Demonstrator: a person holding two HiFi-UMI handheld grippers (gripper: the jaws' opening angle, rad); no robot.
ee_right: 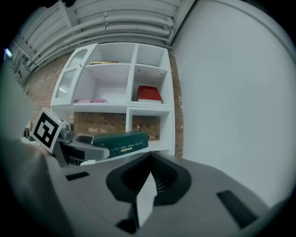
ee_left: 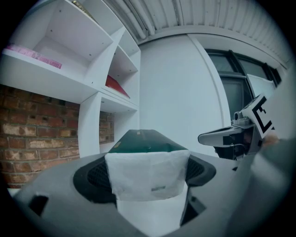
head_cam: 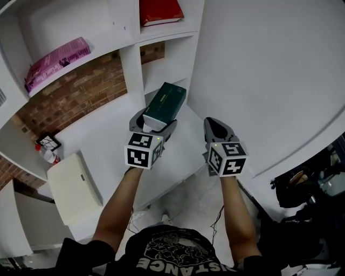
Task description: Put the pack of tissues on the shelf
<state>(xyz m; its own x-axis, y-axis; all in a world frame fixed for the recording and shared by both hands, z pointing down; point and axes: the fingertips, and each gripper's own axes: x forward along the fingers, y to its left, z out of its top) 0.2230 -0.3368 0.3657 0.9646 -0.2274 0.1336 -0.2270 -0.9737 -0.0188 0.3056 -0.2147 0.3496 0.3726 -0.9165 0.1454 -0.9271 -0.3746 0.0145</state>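
Note:
The pack of tissues [head_cam: 167, 99] is a dark green box with a white end, held up in front of the white shelf unit [head_cam: 129, 59]. My left gripper [head_cam: 153, 119] is shut on its near end, and the green top [ee_left: 143, 141] juts forward between the jaws toward the lower right compartment [ee_right: 149, 127]. My right gripper [head_cam: 218, 126] hovers just to the right of it, shut and holding nothing. From the right gripper view the pack [ee_right: 121, 141] and left gripper [ee_right: 88, 148] show at the left.
A red book [head_cam: 159, 11] lies in the upper right compartment and a pink book [head_cam: 56, 59] on the shelf to its left. A white wall [head_cam: 269, 70] stands close on the right. A cream box [head_cam: 75, 186] and a small bottle [head_cam: 47, 153] are at lower left.

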